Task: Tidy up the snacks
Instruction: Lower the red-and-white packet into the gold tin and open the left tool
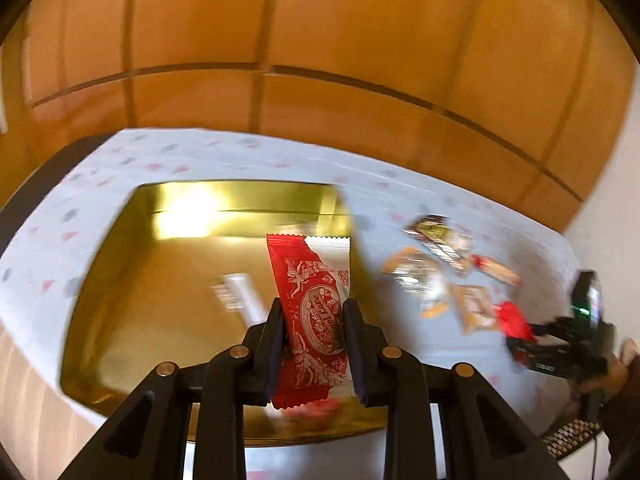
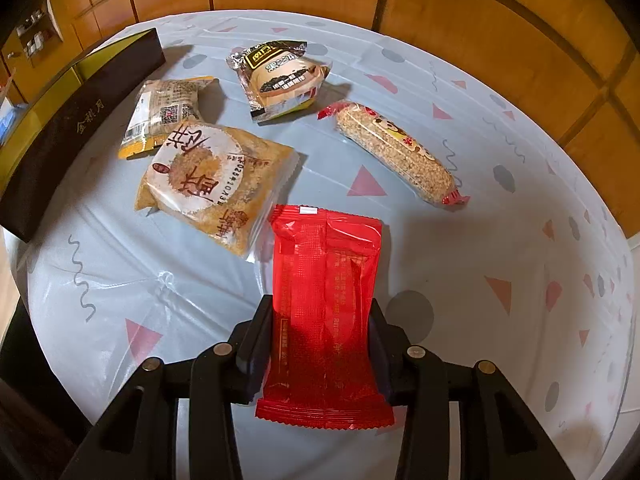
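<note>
Left tool (image 1: 314, 316) clamps a red-and-white packet (image 1: 316, 320) above the gold tin (image 1: 120, 280); right tool (image 2: 322, 320) clamps a red packet (image 2: 324, 312)

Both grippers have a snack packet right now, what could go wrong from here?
1. The left gripper pinches the red and white packet by its lower half over the gold tin; released near the right wall, it might catch the rim.
2. The right gripper holds the red packet close to the round cake packet; swinging it could nudge that one.
</note>
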`<state>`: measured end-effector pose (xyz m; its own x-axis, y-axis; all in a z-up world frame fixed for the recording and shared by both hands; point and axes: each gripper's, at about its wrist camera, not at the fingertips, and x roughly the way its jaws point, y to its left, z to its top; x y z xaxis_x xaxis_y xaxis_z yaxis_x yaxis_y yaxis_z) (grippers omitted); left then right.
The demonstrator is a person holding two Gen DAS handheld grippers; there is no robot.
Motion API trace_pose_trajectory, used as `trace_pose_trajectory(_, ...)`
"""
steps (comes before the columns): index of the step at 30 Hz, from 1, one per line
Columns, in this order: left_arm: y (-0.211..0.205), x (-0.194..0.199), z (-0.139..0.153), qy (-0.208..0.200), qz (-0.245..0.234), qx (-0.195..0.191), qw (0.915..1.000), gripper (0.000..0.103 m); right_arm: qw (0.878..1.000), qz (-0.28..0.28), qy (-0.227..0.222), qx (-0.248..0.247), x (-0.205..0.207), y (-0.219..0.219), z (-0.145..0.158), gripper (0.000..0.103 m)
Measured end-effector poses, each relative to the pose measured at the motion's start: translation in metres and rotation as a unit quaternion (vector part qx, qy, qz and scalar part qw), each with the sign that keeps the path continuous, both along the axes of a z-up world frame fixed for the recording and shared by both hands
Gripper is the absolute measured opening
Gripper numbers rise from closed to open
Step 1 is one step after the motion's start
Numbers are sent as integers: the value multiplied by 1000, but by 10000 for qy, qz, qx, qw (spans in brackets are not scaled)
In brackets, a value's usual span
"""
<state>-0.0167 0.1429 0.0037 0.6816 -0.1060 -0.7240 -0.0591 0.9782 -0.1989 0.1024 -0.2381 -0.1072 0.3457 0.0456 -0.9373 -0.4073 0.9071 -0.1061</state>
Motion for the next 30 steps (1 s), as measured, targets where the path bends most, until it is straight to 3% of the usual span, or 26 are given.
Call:
trace_pose_trajectory(6,54,19,-21,499,684,-801,9932,28,10000,-1,17,38,-3,1,2,43)
trace_pose_trajectory(10,54,50,-26,603,680,-962,9912,28,10000,10,18,39,-1,0,1,43)
trace_pose_trajectory(14,53,89,-34,695,740,-876,9910,28,10000,0,23,50,-1,0,1,43)
trace_pose_trajectory(17,53,124,-55,1177,773,-870,9862,32,10000,-9,34,63,-1,-1,1,44)
trace_pose_trajectory(21,46,121,-65,1379,933,-761,9831,32,10000,-8,31,57,0,-1,0,44)
trace_pose_trajectory(30,24,62,-59,1107,964,-470,9881,32,10000,-16,10,4,-2,1,-1,43)
